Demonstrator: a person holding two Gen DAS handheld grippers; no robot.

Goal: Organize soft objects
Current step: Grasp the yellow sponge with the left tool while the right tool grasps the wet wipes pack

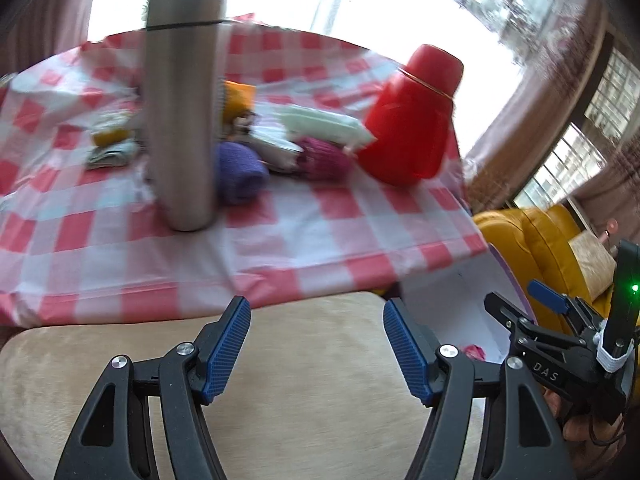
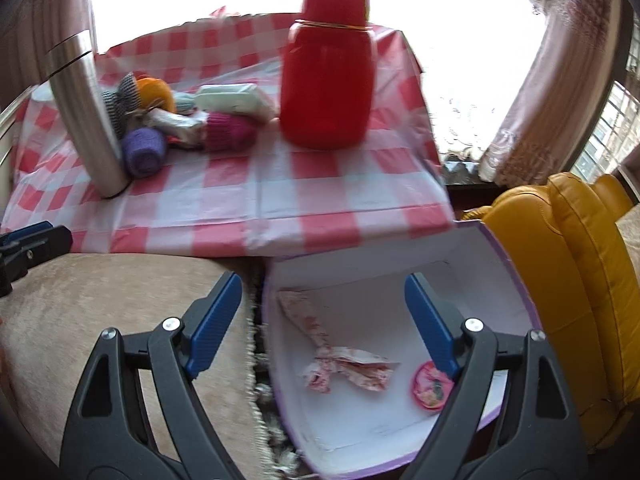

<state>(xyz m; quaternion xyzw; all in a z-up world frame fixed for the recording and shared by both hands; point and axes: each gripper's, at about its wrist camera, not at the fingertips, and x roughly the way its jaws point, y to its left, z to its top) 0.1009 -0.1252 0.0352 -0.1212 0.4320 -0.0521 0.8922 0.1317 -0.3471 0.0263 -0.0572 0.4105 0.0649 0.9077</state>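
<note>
Rolled socks [image 2: 144, 151] and soft packets mostly lie heaped on the checked tablecloth [image 2: 304, 196], few items in the white box [image 2: 472, 248], while left gripper [image 1: 316, 344] and right gripper [image 2: 324, 320] hover spread, empty.

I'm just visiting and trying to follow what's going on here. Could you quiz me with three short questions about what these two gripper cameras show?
1. True or false: the red bottle lies on its side on the checked tablecloth.
2. Which rolled item sits right beside the steel flask? A) the purple roll B) the magenta roll C) the orange roll
3. Fill in: the right gripper hangs with nothing in it above the open white ____.

Key
1. False: it stands upright.
2. A.
3. Box. A crumpled patterned cloth and a small pink round item lie inside it.
</note>
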